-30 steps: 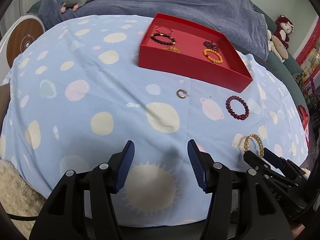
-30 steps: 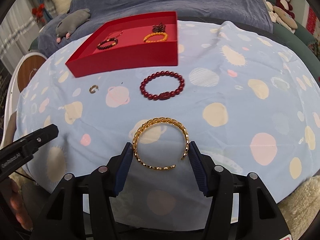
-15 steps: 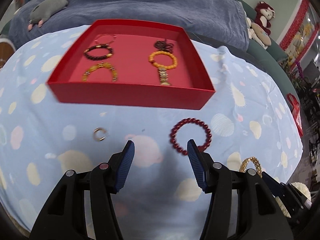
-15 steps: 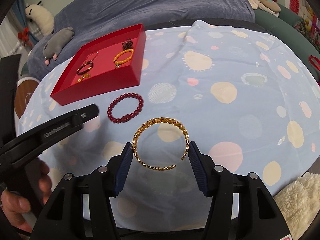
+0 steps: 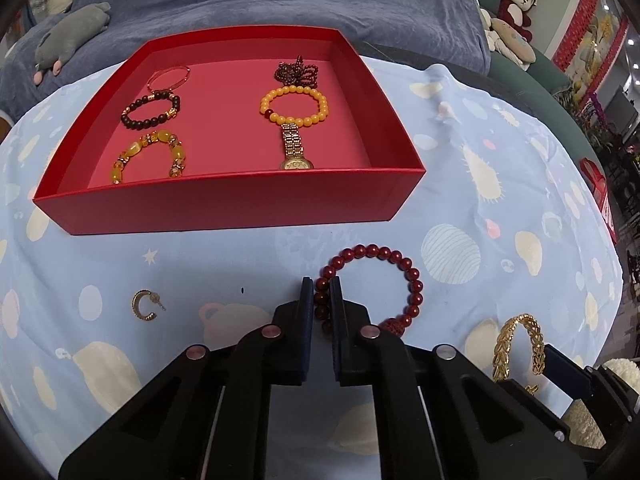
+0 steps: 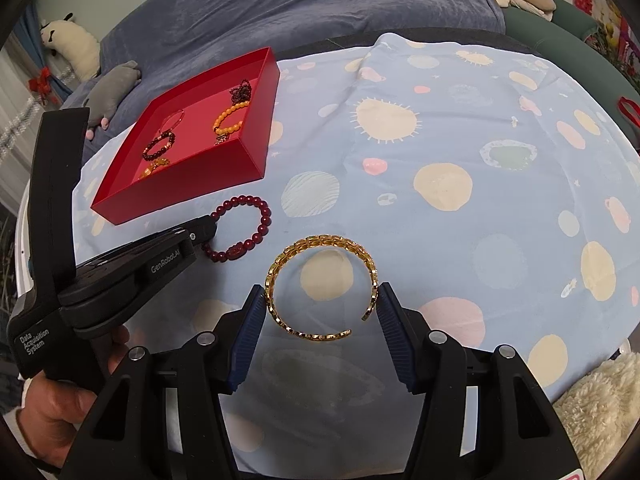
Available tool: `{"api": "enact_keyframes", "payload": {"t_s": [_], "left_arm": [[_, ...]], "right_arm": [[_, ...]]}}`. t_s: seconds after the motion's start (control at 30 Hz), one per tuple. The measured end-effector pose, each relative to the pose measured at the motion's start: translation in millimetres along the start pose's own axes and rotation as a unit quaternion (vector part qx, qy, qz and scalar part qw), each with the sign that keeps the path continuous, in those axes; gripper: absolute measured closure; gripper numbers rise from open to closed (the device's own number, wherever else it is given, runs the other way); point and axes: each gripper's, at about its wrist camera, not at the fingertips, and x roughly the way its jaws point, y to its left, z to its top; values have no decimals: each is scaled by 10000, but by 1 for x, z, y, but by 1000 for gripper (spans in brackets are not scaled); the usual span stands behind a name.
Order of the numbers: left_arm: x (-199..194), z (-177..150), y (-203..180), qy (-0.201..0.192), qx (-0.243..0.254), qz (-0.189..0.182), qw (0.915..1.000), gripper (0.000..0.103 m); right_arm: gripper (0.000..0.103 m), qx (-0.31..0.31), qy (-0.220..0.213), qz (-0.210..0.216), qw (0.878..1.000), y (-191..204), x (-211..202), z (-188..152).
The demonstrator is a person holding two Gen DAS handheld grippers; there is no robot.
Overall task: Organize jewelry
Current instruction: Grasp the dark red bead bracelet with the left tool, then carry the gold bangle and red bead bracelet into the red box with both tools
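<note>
The left gripper (image 5: 321,286) is clamped on the left arc of the dark red bead bracelet (image 5: 370,286), which lies flat on the spotted blue cloth (image 5: 500,184) just before the red tray (image 5: 240,208), its loop spreading to the gripper's right. The right gripper (image 6: 321,300) holds the open gold bangle (image 6: 322,288) between its pads, flat side facing the camera, its gap toward the lower right.

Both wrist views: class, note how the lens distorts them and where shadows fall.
Left wrist view: fisheye bends the red box's front wall, dark corners vignette, everything sharp. Right wrist view: the tablecloth bulges into a dome, and a soft shadow lies beneath the right claw holding the gold bangle.
</note>
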Motion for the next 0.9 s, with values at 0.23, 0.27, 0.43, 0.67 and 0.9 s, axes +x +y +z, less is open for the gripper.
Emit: {"api": "enact_keyframes", "payload": {"t_s": [0.23,0.27,0.43,0.67,0.9], "left_arm": [[-27,-8,15,-106,-203,-64,9997,95],[-32,-9,18,-119,-253,-75,9996,95],[-59,-18,39,-204,-500,-98,9985,95],[-91,-23,64,-422,-757,-75,9962,95],[-105,-22,82,-554,-929,-59,9941,95]], "right_arm": [[48,-58,-58,76,9999,8,-7,-3],[48,-71,-68,100,9999,11,-8,-3],[48,-189,-124,231,9995,27,-15,-5],[48,-407,-216,446,9979,55,-23,-2],[48,-548,-265,540,9967,71,-25,3]]}}
